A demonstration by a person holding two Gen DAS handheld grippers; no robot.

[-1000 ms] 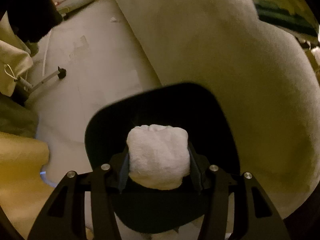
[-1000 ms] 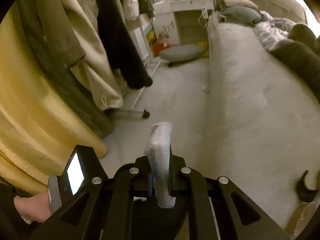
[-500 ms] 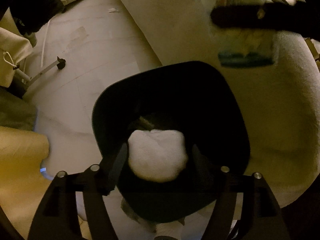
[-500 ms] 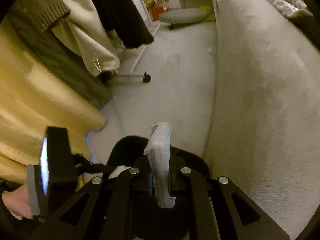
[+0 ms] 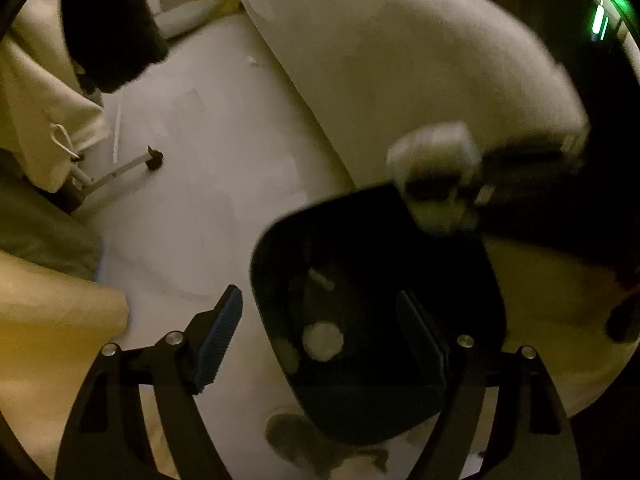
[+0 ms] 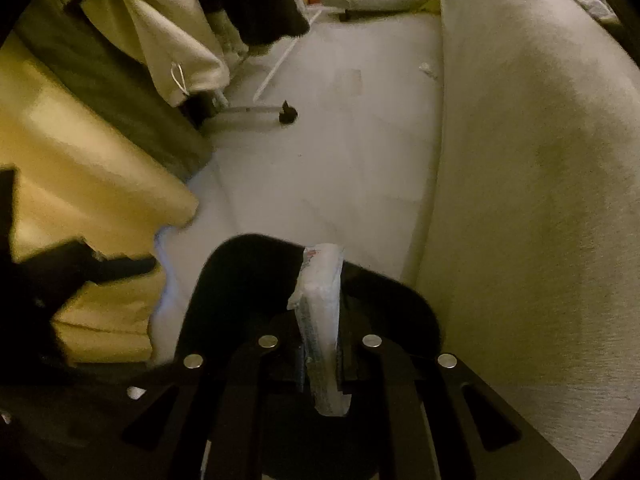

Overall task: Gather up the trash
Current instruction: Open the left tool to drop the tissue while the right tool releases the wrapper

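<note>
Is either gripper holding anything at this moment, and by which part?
The right gripper clamps a flat plastic packet by its lower half. The left gripper holds nothing; its jaws are opening.

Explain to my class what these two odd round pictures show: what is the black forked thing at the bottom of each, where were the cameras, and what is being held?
No robot is here: a person carries a two-finger gripper in each hand, and a wide-angle camera on each one looks along its fingers. That makes both views round and bent.

In the left view, the left gripper has its jaws opening, with nothing between them. Below it stands a black bin on a pale floor; a white wad lies inside.

In the right view, the right gripper is shut on a flat plastic packet, held above the same bin. The left view also shows that packet, blurred, at the bin's far rim.

Around them: a pale upholstered edge, yellow fabric and hanging clothes.
</note>
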